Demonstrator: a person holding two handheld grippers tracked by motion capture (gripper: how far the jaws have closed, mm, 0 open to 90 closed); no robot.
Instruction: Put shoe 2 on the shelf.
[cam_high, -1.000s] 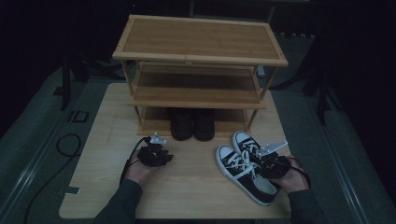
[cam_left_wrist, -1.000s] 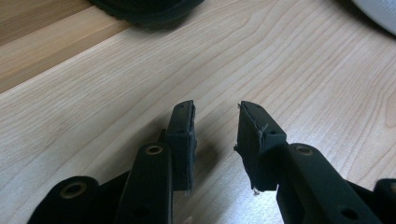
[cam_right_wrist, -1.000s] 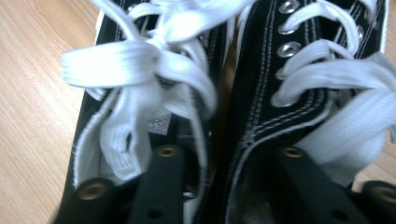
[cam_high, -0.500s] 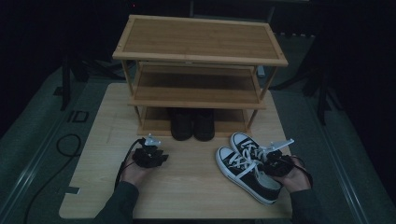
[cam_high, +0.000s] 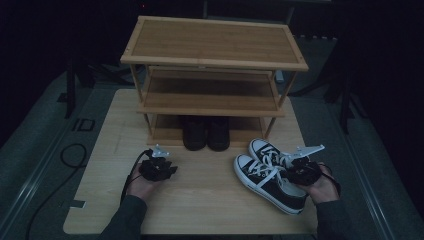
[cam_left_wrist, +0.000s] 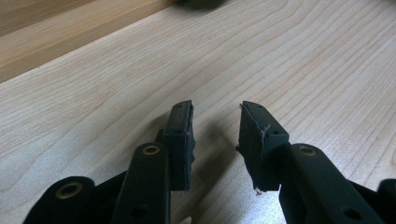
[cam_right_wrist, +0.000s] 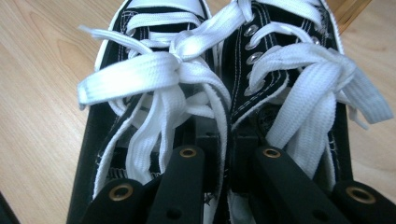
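Both forearms reach in from the near edge. The left gripper (cam_high: 167, 169) rests low in the left hand (cam_high: 142, 181), jaws parted, nothing between them — the right gripper (cam_high: 287, 171), in the right hand (cam_high: 322, 184), has just closed its jaws.

Two black-and-white laced sneakers (cam_high: 270, 172) lie side by side, inner sides pinched together.
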